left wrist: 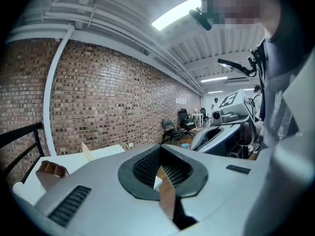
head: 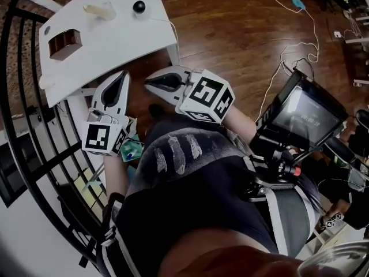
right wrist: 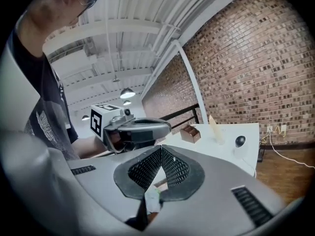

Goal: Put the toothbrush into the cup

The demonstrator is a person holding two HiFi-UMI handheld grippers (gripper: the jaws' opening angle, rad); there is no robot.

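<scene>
Cream plastic, by the look of it: the pale cream elongated toothbrush [head: 101, 9] lies on the white worktop [head: 115, 45], outside the brown glossy cup [head: 63, 44] and well apart from it. A small black ball [head: 139, 6] sits near one end. Its body looks thick and tapering; which end carries the bristles is too small to tell.

I judge it light and stiff, with a smooth skin that could slide or twist under a pinch. The surest hold is probably across the thick part of the handle, near its middle, so neither end droops. It is unlikely to be fragile, though a hard squeeze might flick it along the slick worktop.

The cup reads as shiny and hard – plastic or glazed, I cannot say which – and whether it stands upright is unclear. It may be light enough to skid if the brush knocks its rim.

The left hand-held gripper [head: 122, 75] and the right hand-held gripper [head: 148, 81] hover off the worktop's near edge, close to the person's body. Each has its ribbed black jaws pressed together with nothing between them.
</scene>
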